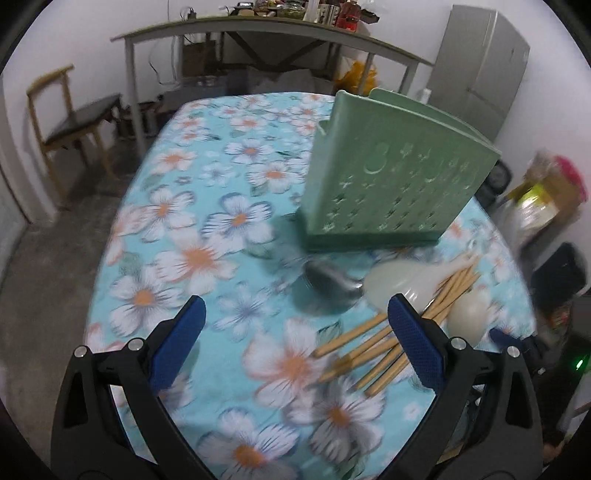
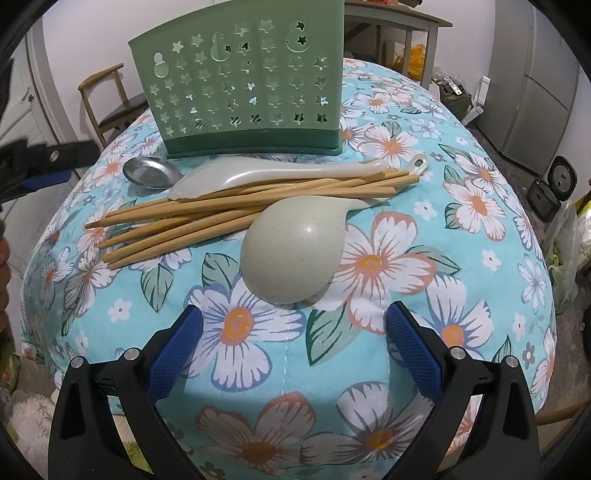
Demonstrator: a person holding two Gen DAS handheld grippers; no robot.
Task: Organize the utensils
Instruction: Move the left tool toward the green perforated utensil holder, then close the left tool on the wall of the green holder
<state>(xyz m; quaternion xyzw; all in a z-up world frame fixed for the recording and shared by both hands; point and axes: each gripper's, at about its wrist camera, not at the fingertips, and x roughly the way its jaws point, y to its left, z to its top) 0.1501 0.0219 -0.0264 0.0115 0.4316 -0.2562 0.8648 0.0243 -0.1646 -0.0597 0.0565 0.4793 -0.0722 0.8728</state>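
A green perforated utensil holder (image 2: pixel 243 85) stands upright on the floral table; it also shows in the left wrist view (image 1: pixel 391 177). In front of it lie several wooden chopsticks (image 2: pixel 236 210), a pale ladle (image 2: pixel 291 251) bowl down, a pale spoon (image 2: pixel 280 173) and a metal spoon (image 2: pixel 151 171). My right gripper (image 2: pixel 293 332) is open and empty, just short of the ladle. My left gripper (image 1: pixel 295 325) is open and empty above the table, left of the chopsticks (image 1: pixel 373 350) and near the metal spoon (image 1: pixel 328 288).
The floral tablecloth (image 2: pixel 406 332) covers a round table. A wooden chair (image 1: pixel 70 125) and a long side table (image 1: pixel 258 33) stand behind. A grey fridge (image 2: pixel 535 85) is at the right. Bags and boxes (image 1: pixel 543 192) sit on the floor at the right.
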